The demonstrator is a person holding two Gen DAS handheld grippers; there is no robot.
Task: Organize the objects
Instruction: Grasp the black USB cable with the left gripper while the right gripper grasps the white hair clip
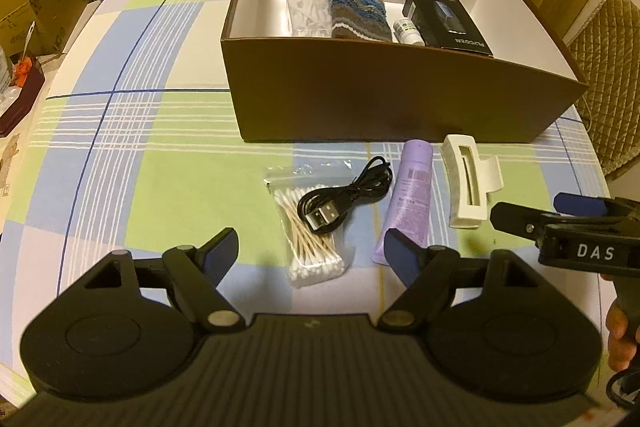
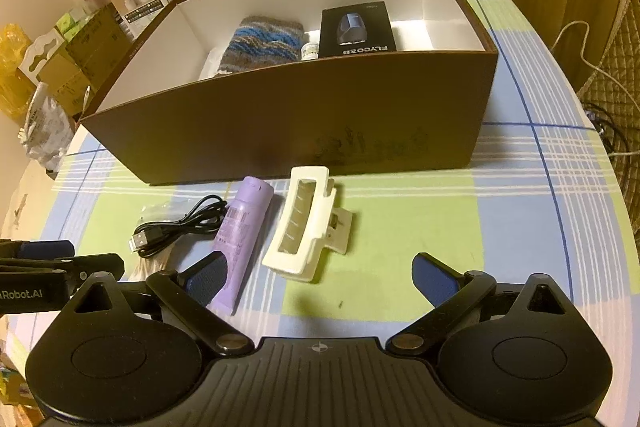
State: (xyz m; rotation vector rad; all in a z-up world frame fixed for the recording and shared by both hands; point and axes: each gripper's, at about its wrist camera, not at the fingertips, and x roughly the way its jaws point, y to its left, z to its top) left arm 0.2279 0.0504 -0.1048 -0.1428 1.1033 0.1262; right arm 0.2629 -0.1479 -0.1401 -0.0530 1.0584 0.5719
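2 claws gaping, left claw (image 1: 312,251), right claw (image 2: 320,279); hair clip (image 2: 308,227) between

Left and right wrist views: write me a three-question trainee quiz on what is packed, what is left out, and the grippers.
1. True or false: the white plastic hair claw clip is already inside the brown cardboard box.
2. Which item lies on the bag of cotton swabs? A) lilac squeeze tube B) coiled black USB cable C) small white bottle
3. Fill in: the left gripper and right gripper both stand ____.

Key: 1 false, it lies on the checked tablecloth before the box. 2 B. 3 open.
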